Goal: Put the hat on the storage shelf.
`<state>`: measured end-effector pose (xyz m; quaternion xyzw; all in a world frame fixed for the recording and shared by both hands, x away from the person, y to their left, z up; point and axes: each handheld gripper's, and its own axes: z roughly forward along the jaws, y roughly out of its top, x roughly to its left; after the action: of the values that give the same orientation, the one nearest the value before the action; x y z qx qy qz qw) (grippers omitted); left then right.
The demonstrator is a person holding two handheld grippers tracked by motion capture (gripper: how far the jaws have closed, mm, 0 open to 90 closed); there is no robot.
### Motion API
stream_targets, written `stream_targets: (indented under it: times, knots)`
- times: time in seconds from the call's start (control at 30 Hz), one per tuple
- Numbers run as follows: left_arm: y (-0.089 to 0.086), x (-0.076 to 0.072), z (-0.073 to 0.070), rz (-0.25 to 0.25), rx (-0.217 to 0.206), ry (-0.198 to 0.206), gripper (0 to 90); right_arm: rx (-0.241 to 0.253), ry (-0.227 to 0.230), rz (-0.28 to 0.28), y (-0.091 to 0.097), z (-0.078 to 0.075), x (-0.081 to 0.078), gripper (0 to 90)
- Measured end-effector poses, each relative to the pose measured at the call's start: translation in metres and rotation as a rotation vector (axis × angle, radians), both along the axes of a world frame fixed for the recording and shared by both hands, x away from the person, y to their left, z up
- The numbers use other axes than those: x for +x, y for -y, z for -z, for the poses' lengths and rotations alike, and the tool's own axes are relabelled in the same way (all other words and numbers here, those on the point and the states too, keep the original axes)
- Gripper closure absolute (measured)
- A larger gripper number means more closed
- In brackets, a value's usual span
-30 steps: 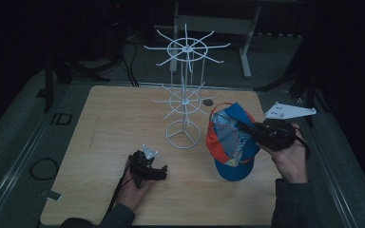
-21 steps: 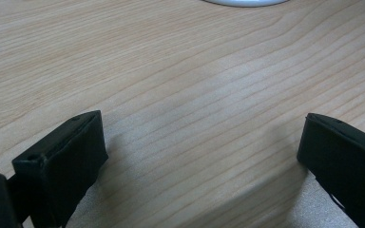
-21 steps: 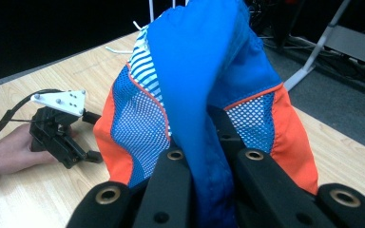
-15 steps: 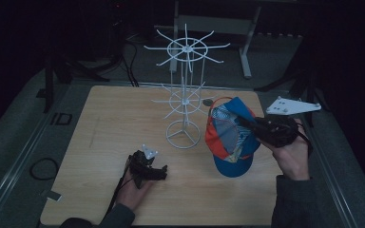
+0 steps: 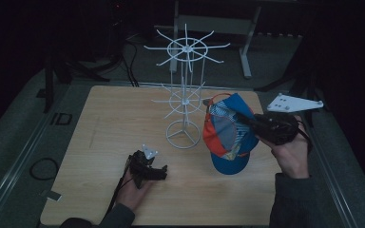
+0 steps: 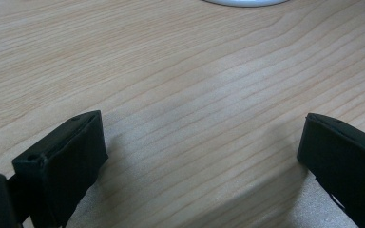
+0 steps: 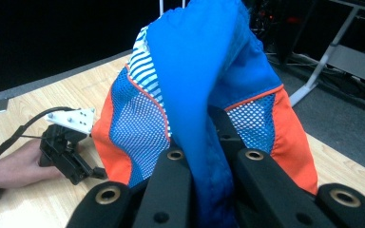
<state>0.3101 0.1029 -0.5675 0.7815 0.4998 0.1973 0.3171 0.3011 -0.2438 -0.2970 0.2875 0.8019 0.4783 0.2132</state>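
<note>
**A Cap Held Up Next to the White Rack**

The wooden table [image 5: 100, 123] took up most of the middle of the high view. On it, near the middle and a bit toward the top, stood a tall white wire rack [image 5: 185, 95] with thin arms sticking out like spokes, one ring of them high and one lower.

Just right of the rack's round foot was the cap [image 5: 225, 135], blue with orange and some stripes. It was up off the table, in the right middle of the frame. Its long way ran up and down. The brim pointed down toward the bottom of the frame and the open inside faced left, toward the rack.

The right gripper [image 5: 252, 124] was clamped tight on the cap's blue cloth. In the right gripper view the cloth [image 7: 204, 142] was pinched between the two black jaws.

The left gripper [image 5: 160, 173] lay on the table in the lower middle, with its jaws wide apart and nothing between them.

The step looked like carrying the cap to the rack. Next, the cap would likely need to go a bit up and left, so it could slip over one of the lower arms without knocking the rack.
</note>
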Motion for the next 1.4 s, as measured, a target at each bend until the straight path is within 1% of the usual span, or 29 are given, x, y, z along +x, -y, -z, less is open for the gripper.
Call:
stream_targets:
  times: [0.2,0.37,0.53,0.6,0.77,0.93,1.1,1.17,1.27,1.4]
  knots:
    - [0.0,0.0,0.0,0.0,0.0,0.0,2.6,0.039,-0.002,-0.032,0.001,-0.003,-0.001,87.8]
    - [0.0,0.0,0.0,0.0,0.0,0.0,2.6,0.048,0.006,-0.035,0.001,-0.003,-0.001,87.9]
    - [0.0,0.0,0.0,0.0,0.0,0.0,2.6,0.067,0.016,-0.042,0.002,-0.005,-0.002,87.9]
    - [0.0,0.0,0.0,0.0,0.0,0.0,2.6,0.079,0.032,-0.045,0.002,-0.009,-0.004,87.9]
    - [0.0,0.0,0.0,0.0,0.0,0.0,2.6,0.083,0.052,-0.054,0.001,-0.012,-0.005,87.9]
    - [0.0,0.0,0.0,0.0,0.0,0.0,2.6,0.103,0.072,-0.065,0.002,-0.015,-0.006,87.9]
    - [0.0,0.0,0.0,0.001,0.0,0.0,2.6,0.105,0.092,-0.063,0.001,-0.021,-0.008,87.9]
    - [0.0,0.0,0.0,0.001,0.0,0.0,2.6,0.098,0.101,-0.063,0.001,-0.022,-0.008,87.9]
    - [0.0,0.0,0.0,0.0,0.0,0.0,2.6,0.092,0.101,-0.061,0.001,-0.024,-0.008,87.9]
    - [0.0,0.0,0.0,0.001,0.0,0.0,2.6,0.097,0.1,-0.061,0.002,-0.026,-0.006,87.9]
